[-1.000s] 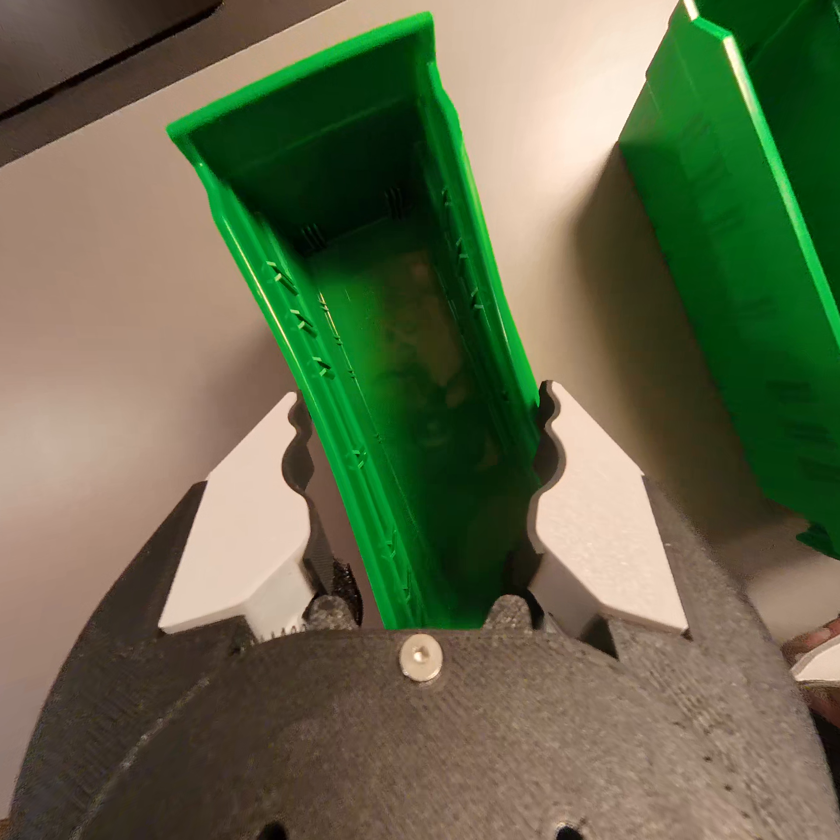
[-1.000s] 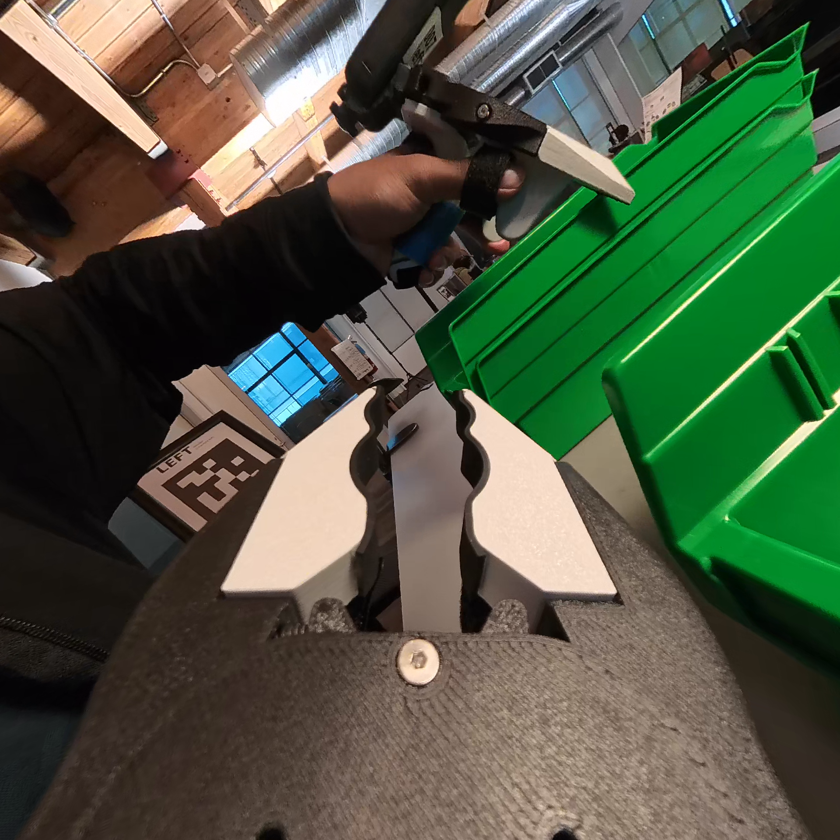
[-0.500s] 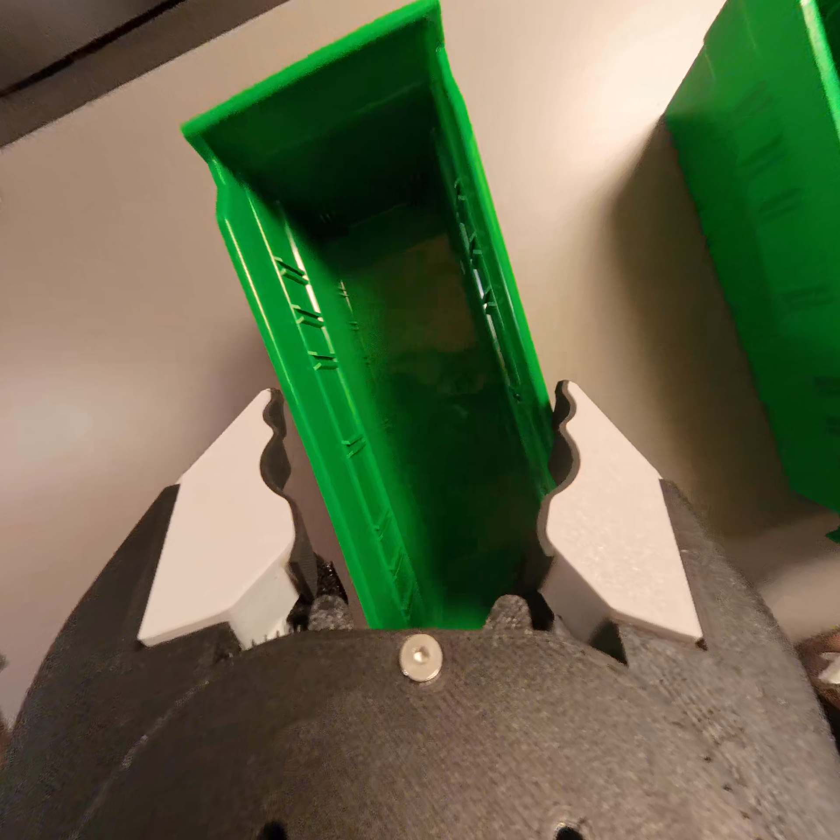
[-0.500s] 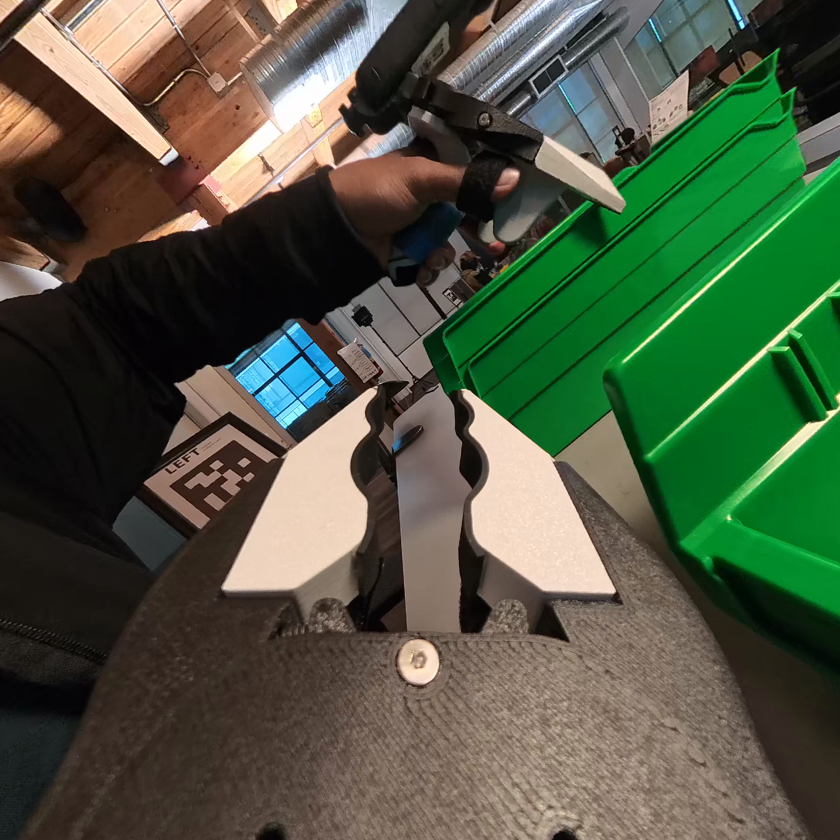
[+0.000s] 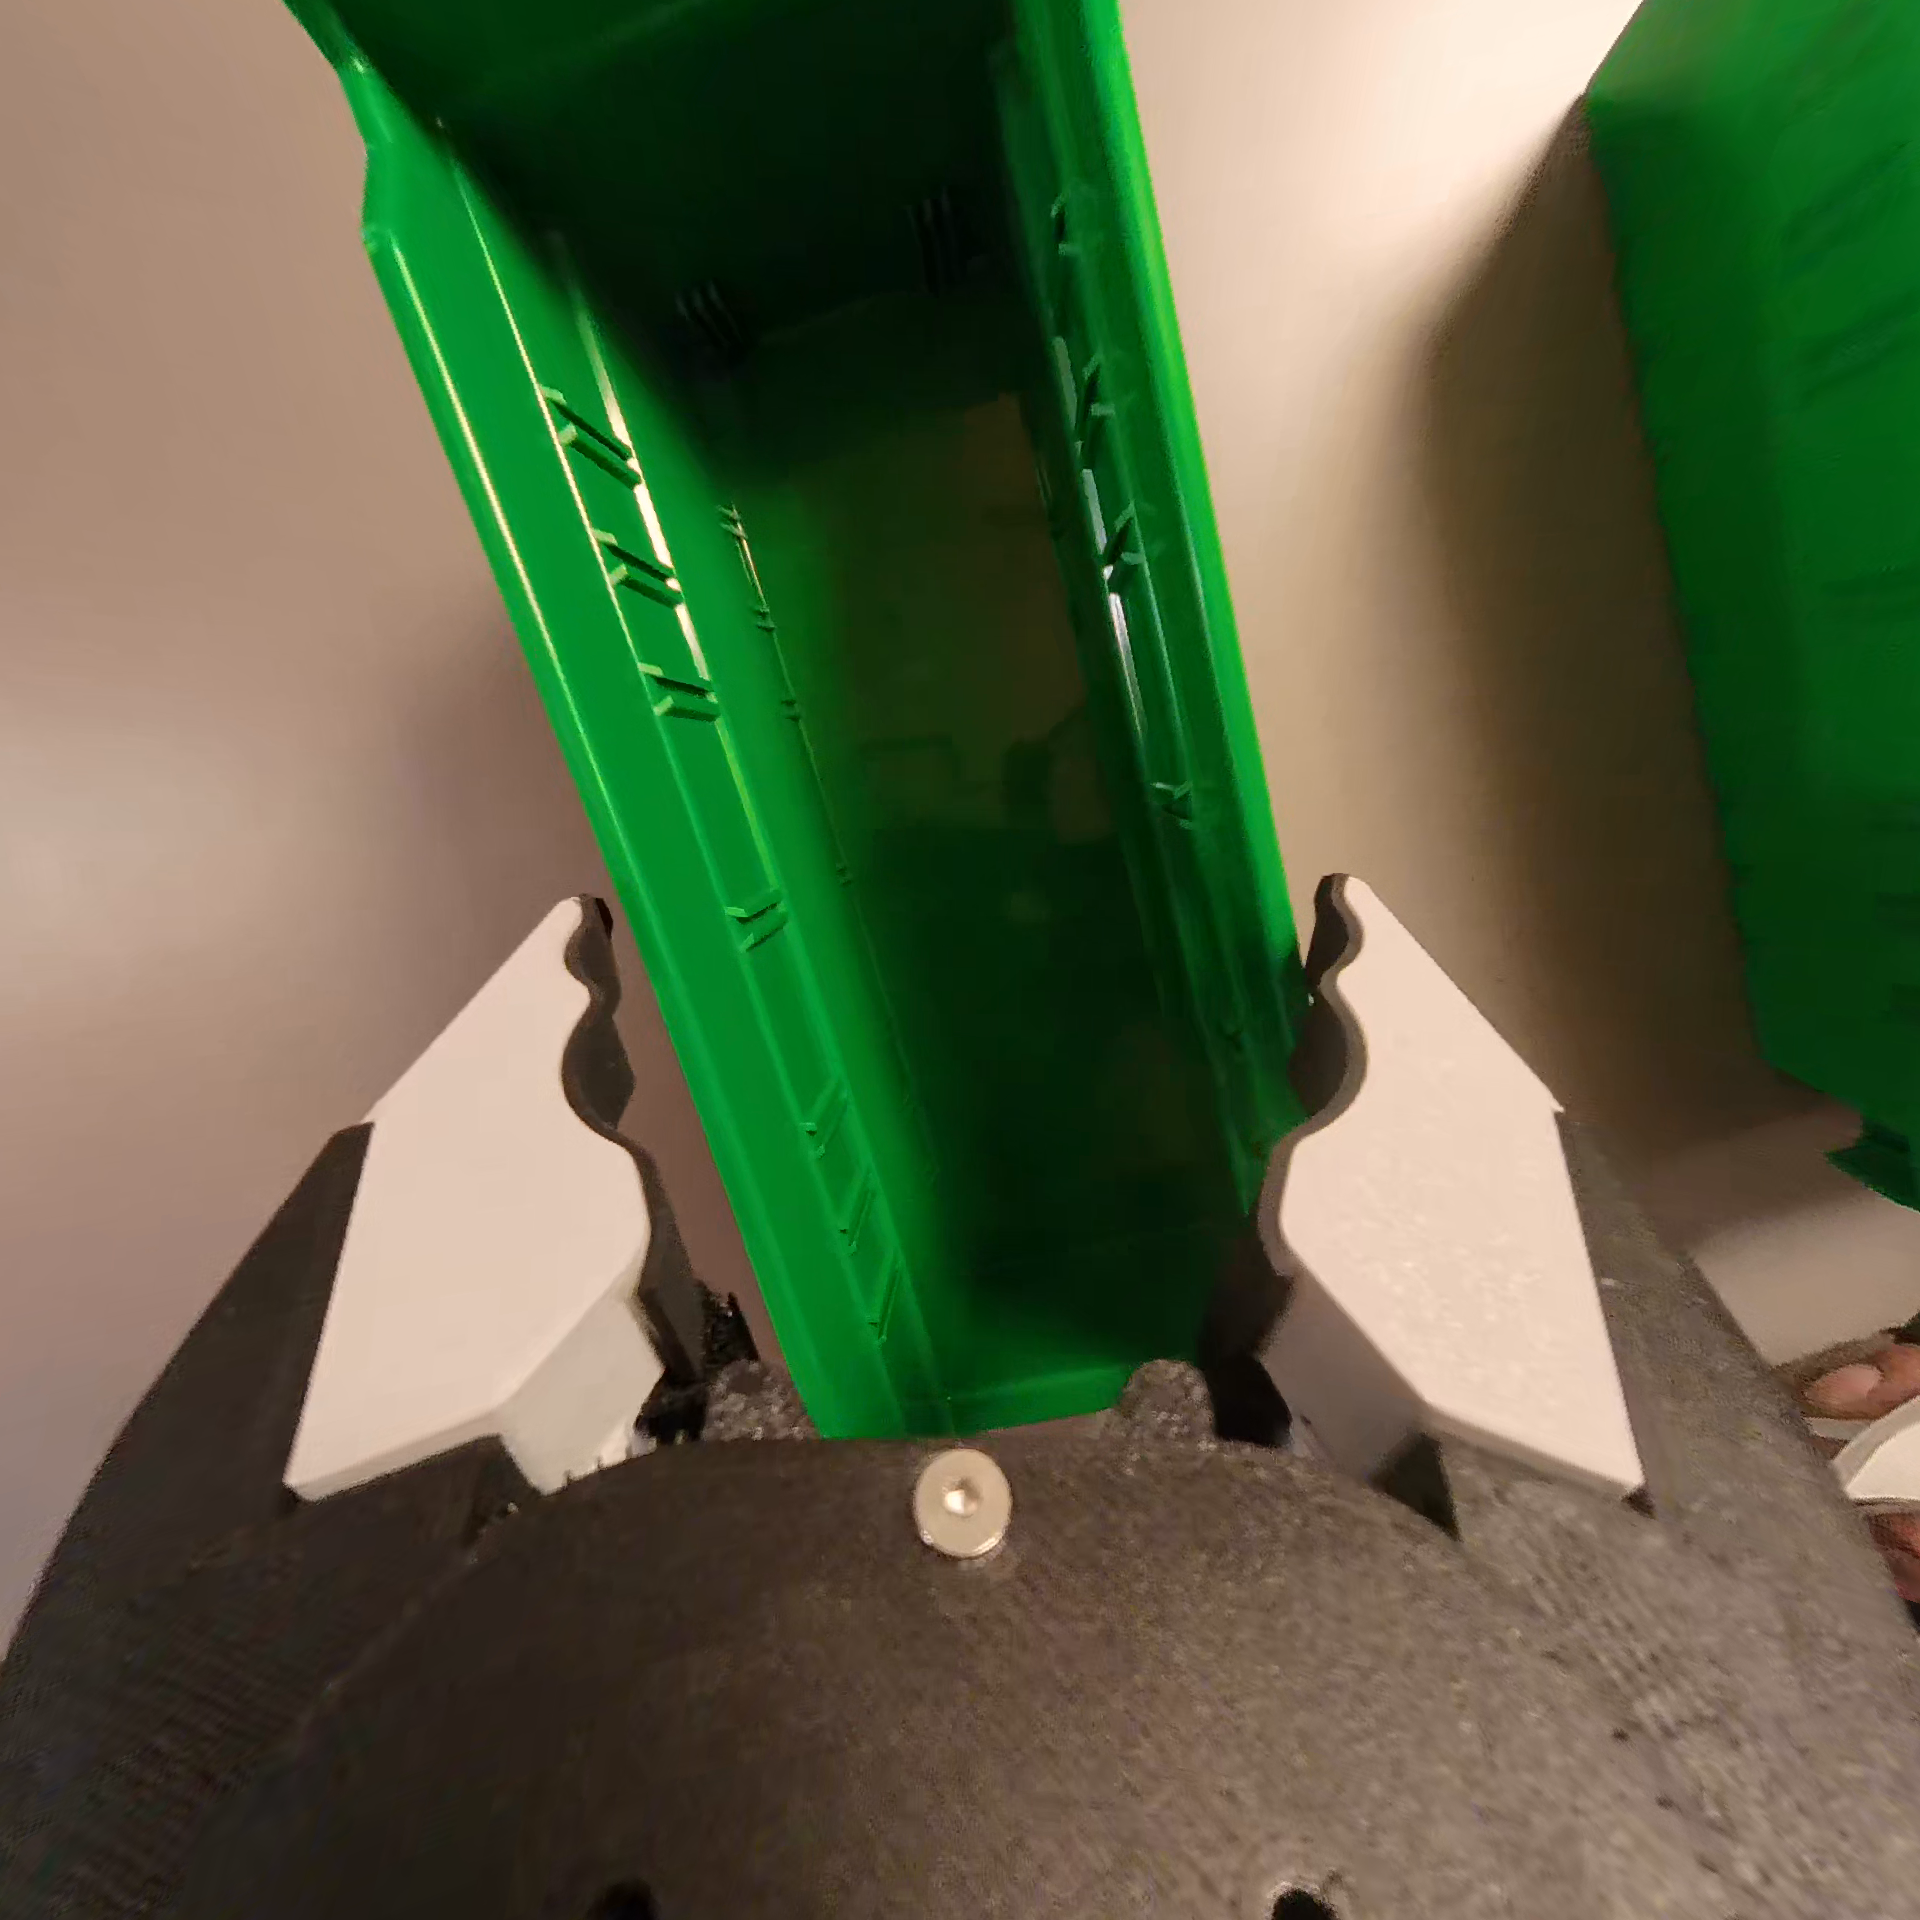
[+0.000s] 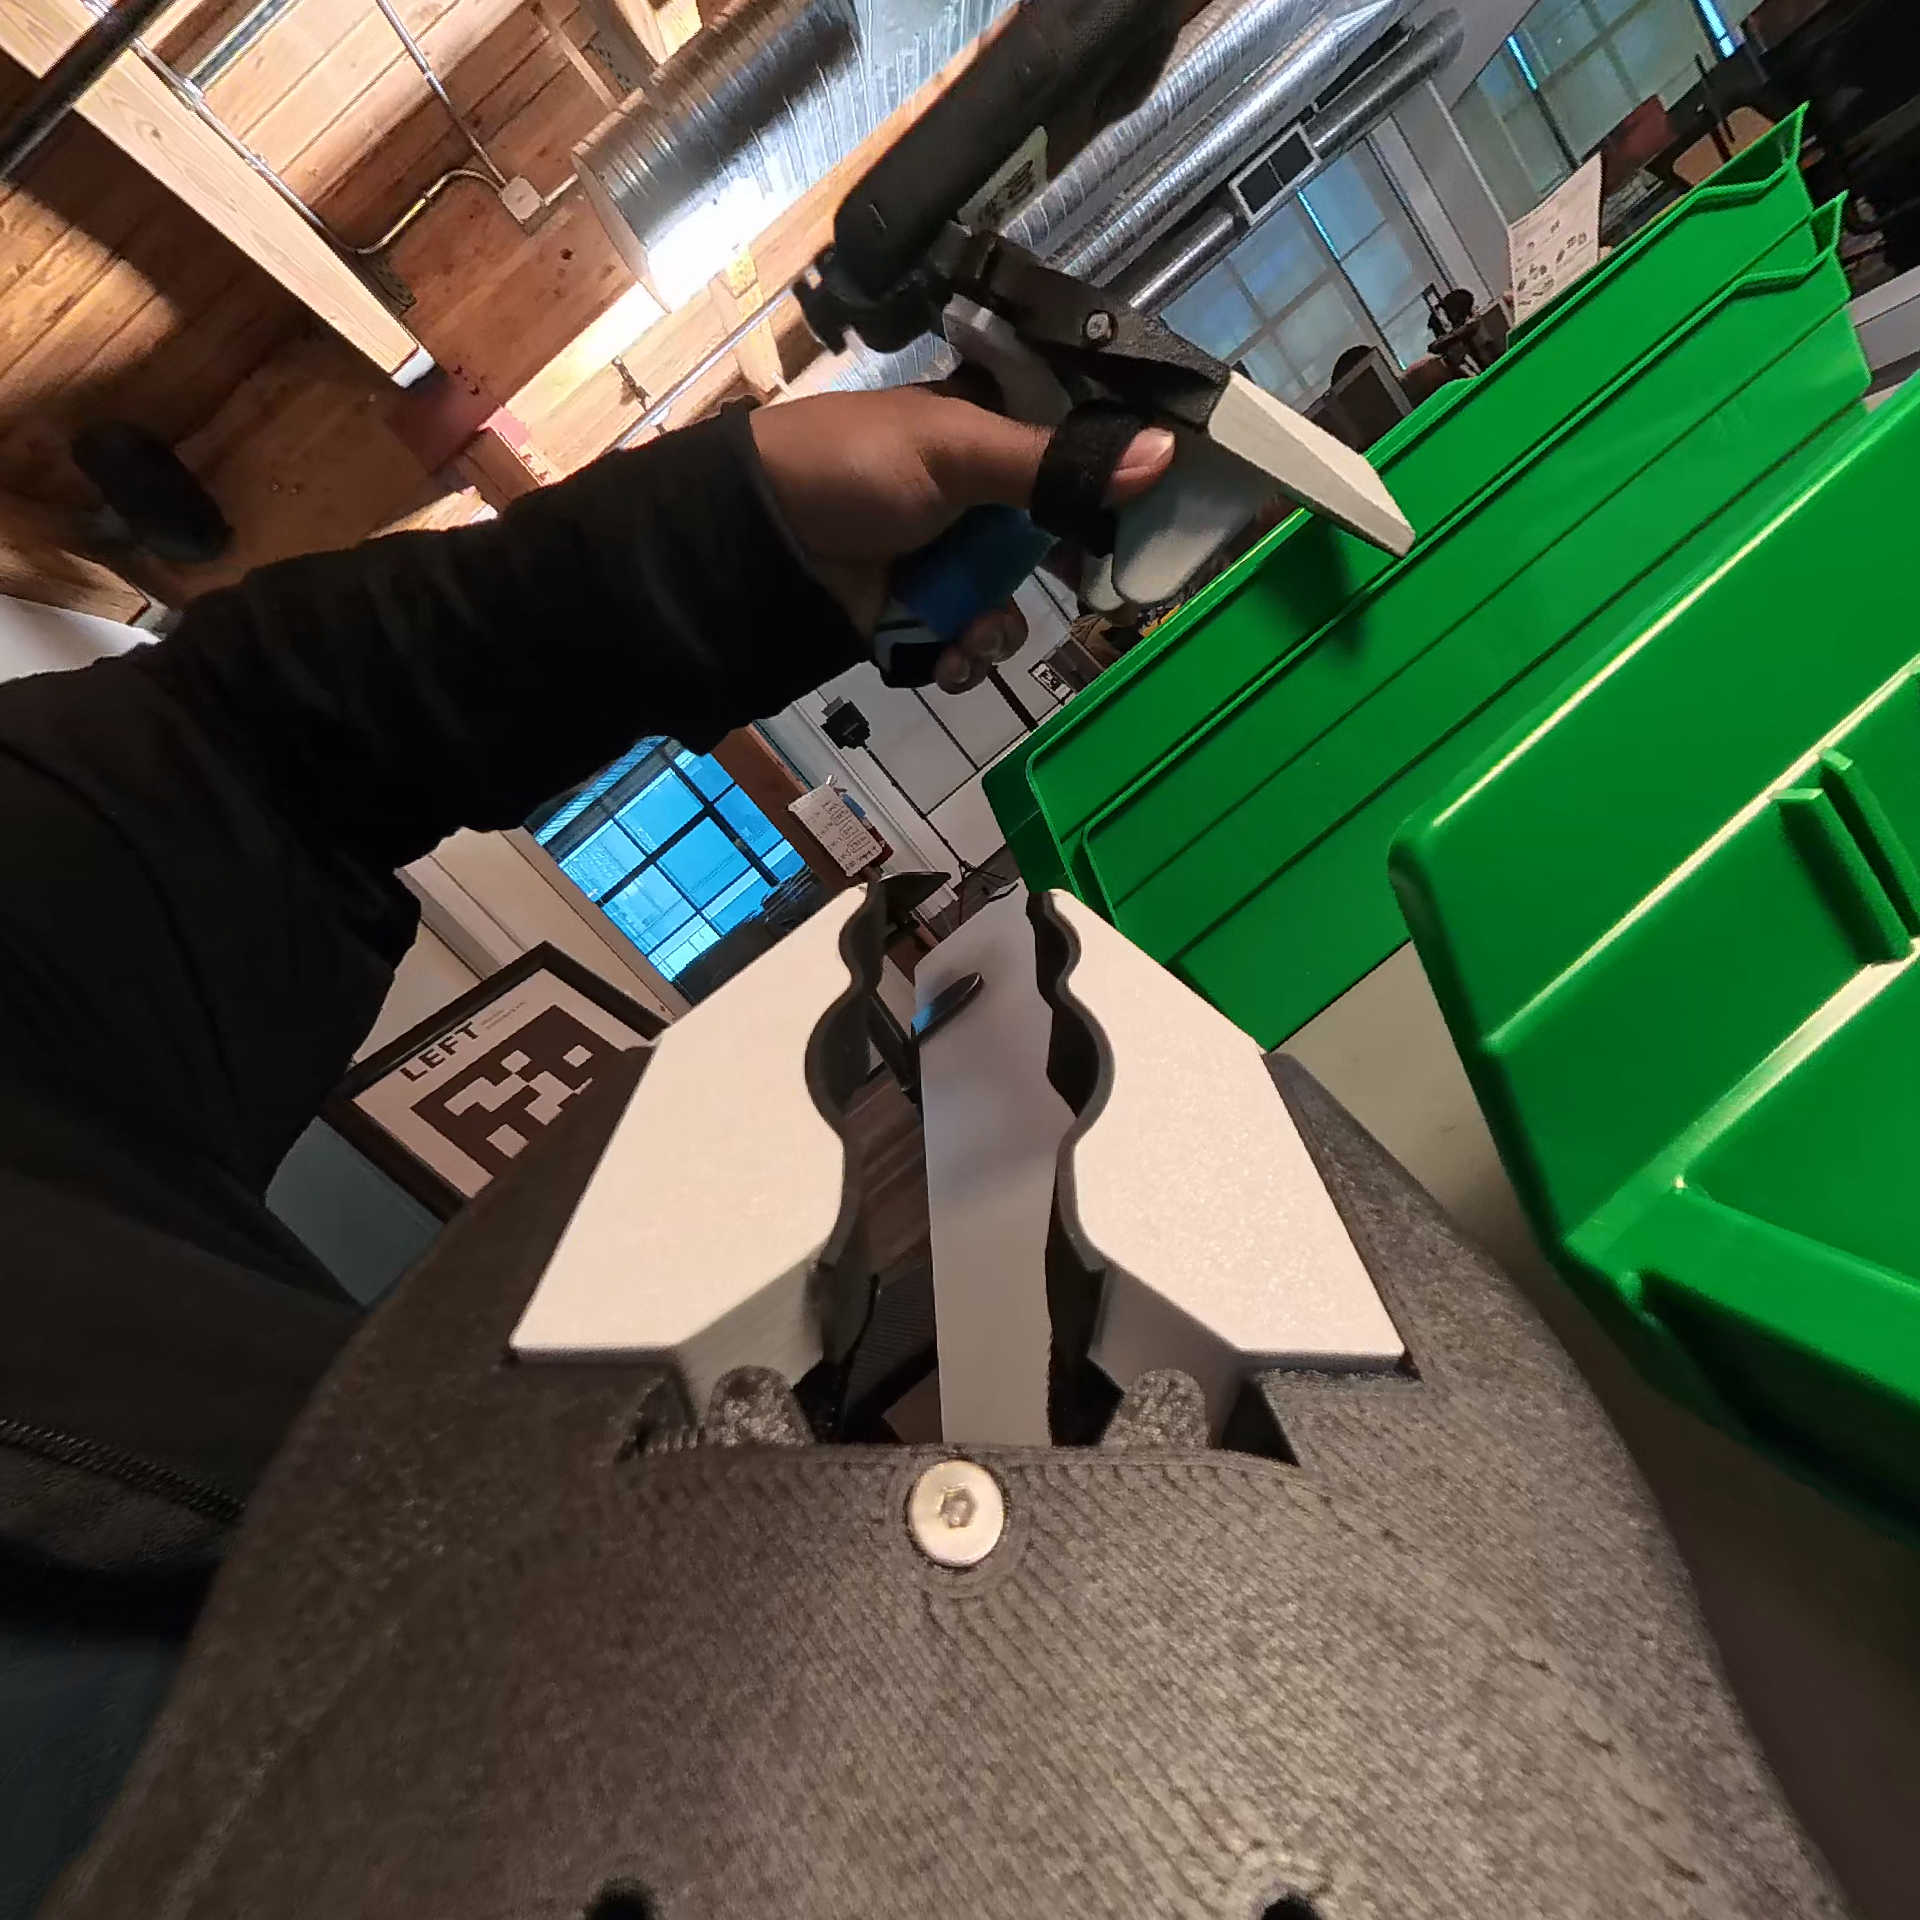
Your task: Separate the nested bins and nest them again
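Observation:
In the left wrist view a long narrow green bin (image 5: pixel 935 727) stands on the beige table (image 5: pixel 208 520) and runs away from me between my fingers. My left gripper (image 5: pixel 961 894) is open around its near end. The left pad (image 5: pixel 592 1039) stands clear of the bin wall and the right pad (image 5: pixel 1325 1039) lies at the other wall. In the right wrist view the left gripper (image 6: pixel 1320 478) hovers over this bin (image 6: pixel 1455 623), which shows two stacked rims. A second green bin (image 6: pixel 1662 1039) stands close on the right. My right gripper (image 6: pixel 956 899) is open with nothing between its pads.
The second green bin (image 5: pixel 1766 520) stands to the right in the left wrist view, with a strip of table between the two. A person's arm in a black sleeve (image 6: pixel 416 675) holds the left gripper. A framed black-and-white marker (image 6: pixel 488 1091) stands at the left.
My left gripper's jaws have spread wider around the bin and it has come a little lower and closer to it. My right gripper has kept its place and opening.

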Available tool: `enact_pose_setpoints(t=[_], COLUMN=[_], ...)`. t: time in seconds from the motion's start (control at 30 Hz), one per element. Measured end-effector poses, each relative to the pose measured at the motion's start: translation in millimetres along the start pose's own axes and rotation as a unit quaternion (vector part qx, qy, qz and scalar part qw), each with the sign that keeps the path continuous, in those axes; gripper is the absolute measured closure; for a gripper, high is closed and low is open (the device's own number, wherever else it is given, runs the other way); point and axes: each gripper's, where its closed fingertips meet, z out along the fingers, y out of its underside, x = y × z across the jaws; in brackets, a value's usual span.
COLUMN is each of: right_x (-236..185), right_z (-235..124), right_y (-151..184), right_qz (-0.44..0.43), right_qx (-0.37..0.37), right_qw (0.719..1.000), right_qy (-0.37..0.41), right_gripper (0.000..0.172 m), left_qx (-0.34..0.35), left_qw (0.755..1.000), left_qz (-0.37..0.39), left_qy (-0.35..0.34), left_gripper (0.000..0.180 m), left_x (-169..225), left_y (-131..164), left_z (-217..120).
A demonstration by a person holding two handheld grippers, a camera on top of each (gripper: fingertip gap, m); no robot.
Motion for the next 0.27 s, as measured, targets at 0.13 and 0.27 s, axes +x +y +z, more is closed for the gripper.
enact_pose_setpoints(t=[0.13, 0.27], right_x=[-0.1, -0.3], right_z=[0.2, -0.1], right_y=[0.1, -0.2], right_qz=[0.0, 0.001], right_qx=[0.0, 0.0], right_qw=[1.0, 1.0], right_qy=[0.0, -0.002], right_gripper=[0.144, 0.145], left_qx=[0.001, -0.001], left_qw=[1.0, 1.0], left_qz=[0.002, 0.005], left_qy=[0.001, -0.001], left_gripper=[0.053, 0.055], left_x=[-0.6, -0.9], left_y=[1.0, 1.3], left_z=[5.6, 3.8])
